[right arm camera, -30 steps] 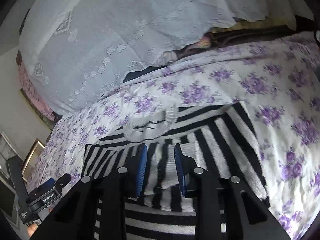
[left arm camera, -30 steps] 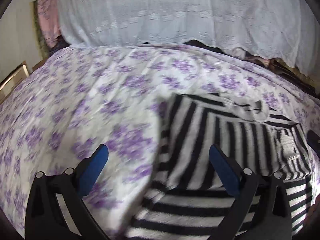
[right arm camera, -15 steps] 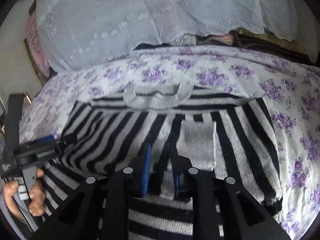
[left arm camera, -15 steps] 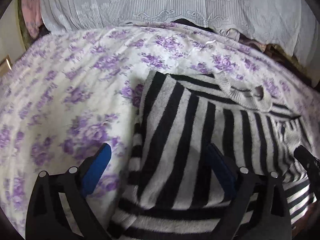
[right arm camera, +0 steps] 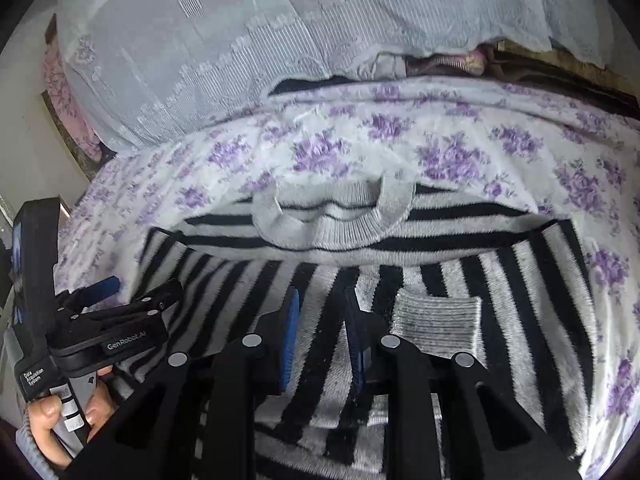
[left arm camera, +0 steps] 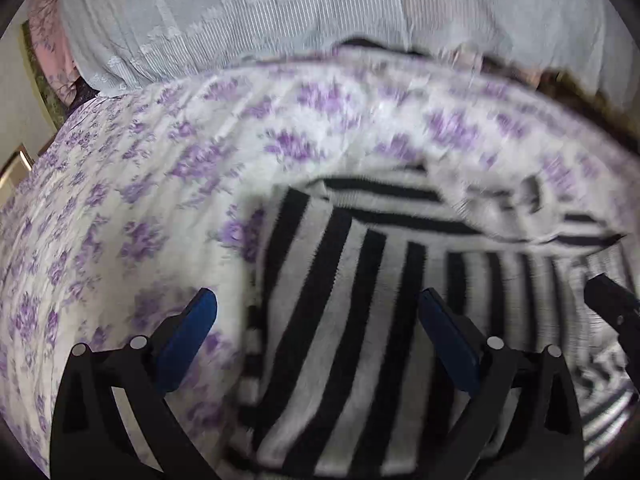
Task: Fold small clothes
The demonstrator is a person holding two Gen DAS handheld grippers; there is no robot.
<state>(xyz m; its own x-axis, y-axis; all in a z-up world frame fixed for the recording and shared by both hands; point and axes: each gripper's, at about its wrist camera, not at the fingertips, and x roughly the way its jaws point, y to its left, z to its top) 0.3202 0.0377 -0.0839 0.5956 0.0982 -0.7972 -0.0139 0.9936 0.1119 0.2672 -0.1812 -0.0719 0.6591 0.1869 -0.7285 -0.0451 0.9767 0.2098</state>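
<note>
A black-and-white striped knit sweater (right arm camera: 460,248) lies on the bed with its grey collar (right arm camera: 332,216) at the far side and both sleeves folded inward; a grey cuff (right arm camera: 436,328) rests on its front. My right gripper (right arm camera: 322,320) has its blue pads a narrow gap apart with a fold of striped fabric between them. My left gripper (left arm camera: 316,320) is wide open over the sweater's (left arm camera: 340,320) left edge, holding nothing. It also shows in the right wrist view (right arm camera: 112,300) at the left, held by a hand.
The bed is covered by a white blanket with purple flowers (right arm camera: 440,140), also in the left wrist view (left arm camera: 120,200). A pale lace-covered pile (right arm camera: 280,20) stands behind the bed. A wall and a picture frame (left arm camera: 16,160) lie far left.
The left gripper has lifted and pulled back a little, still open. The right gripper stays narrowly closed on the sweater's middle and has moved closer to the cuff and collar.
</note>
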